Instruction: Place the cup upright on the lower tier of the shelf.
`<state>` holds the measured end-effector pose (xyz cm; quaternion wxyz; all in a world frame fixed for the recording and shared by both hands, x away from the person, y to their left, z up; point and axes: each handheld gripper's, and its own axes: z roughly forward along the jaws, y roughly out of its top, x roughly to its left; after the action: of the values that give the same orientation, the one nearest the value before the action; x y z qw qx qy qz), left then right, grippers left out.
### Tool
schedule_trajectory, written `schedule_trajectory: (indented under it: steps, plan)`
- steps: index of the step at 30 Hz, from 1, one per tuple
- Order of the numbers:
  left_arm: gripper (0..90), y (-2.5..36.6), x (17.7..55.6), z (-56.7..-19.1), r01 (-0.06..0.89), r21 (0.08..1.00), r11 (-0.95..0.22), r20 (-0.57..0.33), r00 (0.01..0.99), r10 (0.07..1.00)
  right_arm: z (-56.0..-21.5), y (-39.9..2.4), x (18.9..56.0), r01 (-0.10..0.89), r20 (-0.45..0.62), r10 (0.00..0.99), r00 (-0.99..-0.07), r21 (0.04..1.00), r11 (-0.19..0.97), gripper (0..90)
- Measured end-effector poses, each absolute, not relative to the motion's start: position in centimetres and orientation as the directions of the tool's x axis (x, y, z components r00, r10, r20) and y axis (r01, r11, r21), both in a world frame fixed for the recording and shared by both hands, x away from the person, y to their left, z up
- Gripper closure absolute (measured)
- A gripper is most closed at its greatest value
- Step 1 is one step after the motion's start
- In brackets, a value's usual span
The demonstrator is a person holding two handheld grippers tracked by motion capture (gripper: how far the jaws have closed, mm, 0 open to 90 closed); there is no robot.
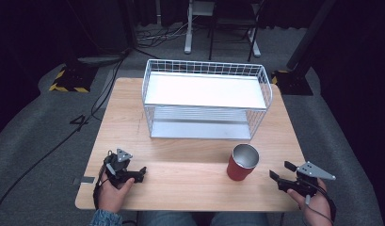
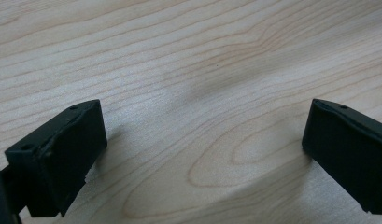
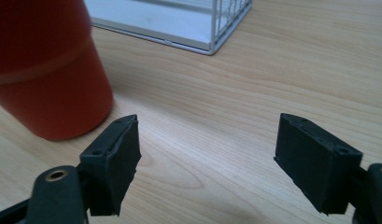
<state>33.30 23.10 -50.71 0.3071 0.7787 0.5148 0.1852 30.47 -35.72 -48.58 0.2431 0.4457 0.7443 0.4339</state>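
Right gripper (image 3: 205, 163): jaws spread, empty; left gripper (image 2: 205, 154): likewise
Cup (image 1: 242, 162): probably light, rigid, slick; grip mid-wall

Running off the top and left edges of the right gripper view: the red cup (image 3: 46, 70), rim and far side unseen, close enough to be blurring. Being cropped by the top edge there too: the wire rack (image 3: 212, 28), just a corner showing. Slipping out at the bottom of the high view: both forearms, the left hand (image 1: 112, 193) covering the left gripper (image 1: 133, 175) grip
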Motion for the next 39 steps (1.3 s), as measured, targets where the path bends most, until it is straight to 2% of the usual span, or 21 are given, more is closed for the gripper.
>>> schedule_trajectory:
  steps: [17,25,39]
  plan:
    - [0.2,23.0,33.3,-50.7,0.691,0.669,-0.273,-0.031,0.392,0.919,-46.9,-33.4,27.7,0.372,0.023,0.83,-0.557,0.901,0.225,23.0]
    - [0.2,23.0,33.3,-50.7,0.691,0.668,-0.276,-0.029,0.395,0.918,-46.8,-32.0,27.0,0.369,0.015,0.804,-0.594,0.893,0.256,21.0]
    - [0.2,23.0,33.3,-50.7,0.692,0.668,-0.274,-0.03,0.393,0.919,-47.6,-29.1,28.4,0.394,0.05,0.775,-0.63,0.88,0.263,16.4]
